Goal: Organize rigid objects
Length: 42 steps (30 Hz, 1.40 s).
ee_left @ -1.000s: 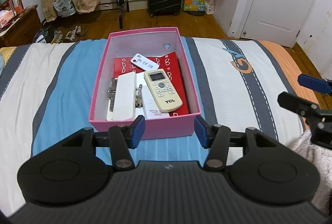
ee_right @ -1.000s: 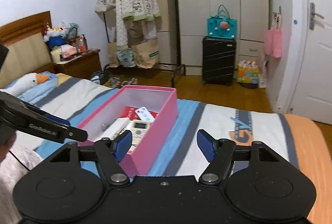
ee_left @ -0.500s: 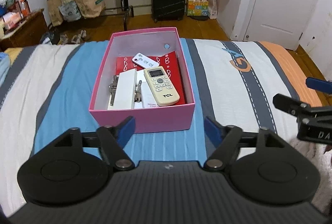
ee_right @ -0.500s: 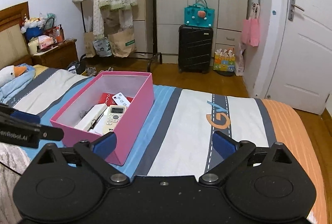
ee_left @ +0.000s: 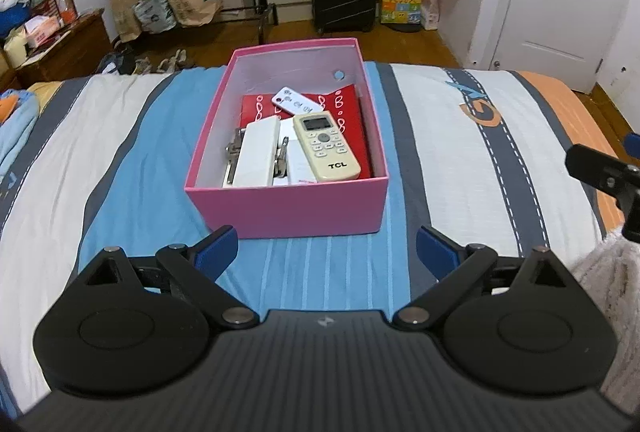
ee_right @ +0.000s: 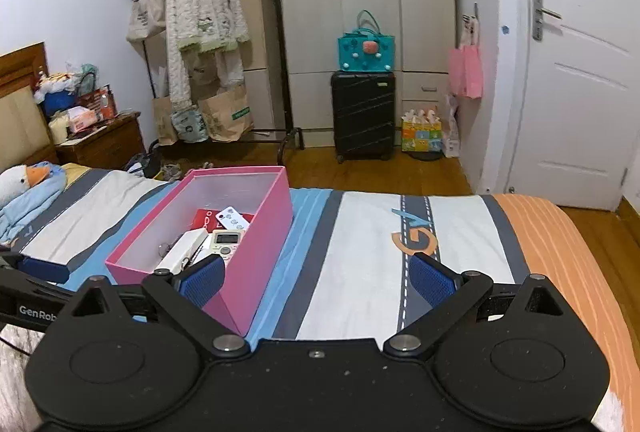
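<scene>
On the striped bed (ee_left: 440, 160) sat our pink box (ee_left: 288, 206) holding both remotes, so with the left tool (ee_left: 326, 252) and right tool (ee_right: 316, 278) wide open and empty, we judged it best to check nothing stuck above the rim.

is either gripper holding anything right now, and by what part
Nothing is held. The left gripper and the right gripper are both open with empty jaws; the TCL remote lies in the pink box.
</scene>
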### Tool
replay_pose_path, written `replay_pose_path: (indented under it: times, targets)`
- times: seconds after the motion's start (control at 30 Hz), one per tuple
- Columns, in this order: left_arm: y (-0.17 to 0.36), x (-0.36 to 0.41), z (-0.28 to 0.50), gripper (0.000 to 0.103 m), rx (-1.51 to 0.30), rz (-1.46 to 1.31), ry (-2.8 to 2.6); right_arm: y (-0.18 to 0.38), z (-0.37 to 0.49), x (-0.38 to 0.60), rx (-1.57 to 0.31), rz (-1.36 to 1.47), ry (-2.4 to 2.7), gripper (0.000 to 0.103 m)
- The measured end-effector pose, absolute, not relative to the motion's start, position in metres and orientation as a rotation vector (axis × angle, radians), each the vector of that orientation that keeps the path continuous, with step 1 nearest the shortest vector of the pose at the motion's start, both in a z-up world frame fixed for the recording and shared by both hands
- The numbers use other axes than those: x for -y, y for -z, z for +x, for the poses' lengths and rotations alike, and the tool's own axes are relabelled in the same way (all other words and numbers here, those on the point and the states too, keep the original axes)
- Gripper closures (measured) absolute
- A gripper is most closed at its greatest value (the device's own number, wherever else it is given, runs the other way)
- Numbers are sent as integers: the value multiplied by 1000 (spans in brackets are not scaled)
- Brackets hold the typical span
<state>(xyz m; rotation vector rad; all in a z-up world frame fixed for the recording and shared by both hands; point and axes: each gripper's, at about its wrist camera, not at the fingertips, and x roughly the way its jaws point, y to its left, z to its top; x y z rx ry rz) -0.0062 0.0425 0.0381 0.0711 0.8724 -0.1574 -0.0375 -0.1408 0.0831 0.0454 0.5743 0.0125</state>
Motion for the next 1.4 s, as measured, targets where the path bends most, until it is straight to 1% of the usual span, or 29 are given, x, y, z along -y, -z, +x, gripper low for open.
replay_pose_path:
  times: [0.23,0.8,1.4]
  targets:
    - [-34,-44,-1,6,-907,70,114,-80,-36,136,-613,46,28,3]
    - [-38,-35,-9,6,-895,101,109,-78,-37,136,-661,71,47,3]
    - [-35,-36,-6,6,-908,121,59,-76,-36,135,-667,55,53,3]
